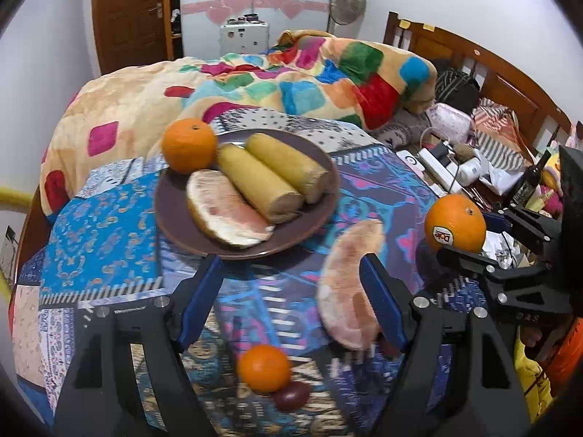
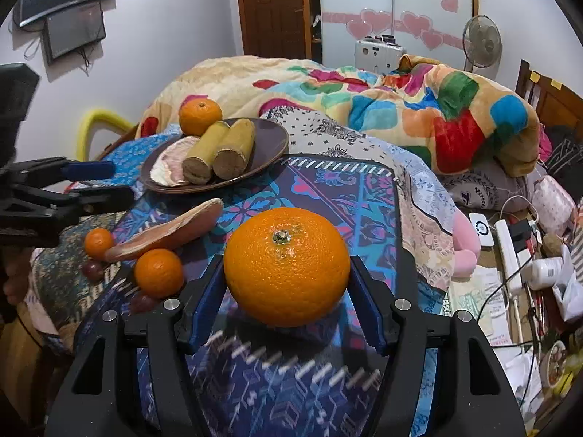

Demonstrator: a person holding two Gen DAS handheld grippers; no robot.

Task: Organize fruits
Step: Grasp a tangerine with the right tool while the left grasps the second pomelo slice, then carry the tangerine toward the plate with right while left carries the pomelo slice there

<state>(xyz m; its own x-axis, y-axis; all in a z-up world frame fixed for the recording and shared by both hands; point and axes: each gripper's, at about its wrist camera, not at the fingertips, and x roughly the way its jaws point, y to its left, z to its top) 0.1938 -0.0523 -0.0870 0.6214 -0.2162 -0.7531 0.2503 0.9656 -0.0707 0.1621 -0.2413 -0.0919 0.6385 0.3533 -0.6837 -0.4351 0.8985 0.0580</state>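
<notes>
The right claw (image 2: pixel 288 291) holds a large orange (image 2: pixel 287 266) between its blue pads, stem up, above the patterned bedspread (image 2: pixel 328 189). The left claw (image 1: pixel 291 295) stands wide, its right pad just beside a pomelo slice (image 1: pixel 349 287) that lies at 3 o'clock between the fingers; whether they touch I cannot tell. At 12 o'clock from it sits a brown plate (image 1: pixel 175 225) carrying a second pomelo slice (image 1: pixel 226 207), two yellowish stalk pieces (image 1: pixel 269 178) and a small orange (image 1: pixel 189 149) at its 10 o'clock rim. A tangerine (image 1: pixel 264 367) lies at 6 o'clock
</notes>
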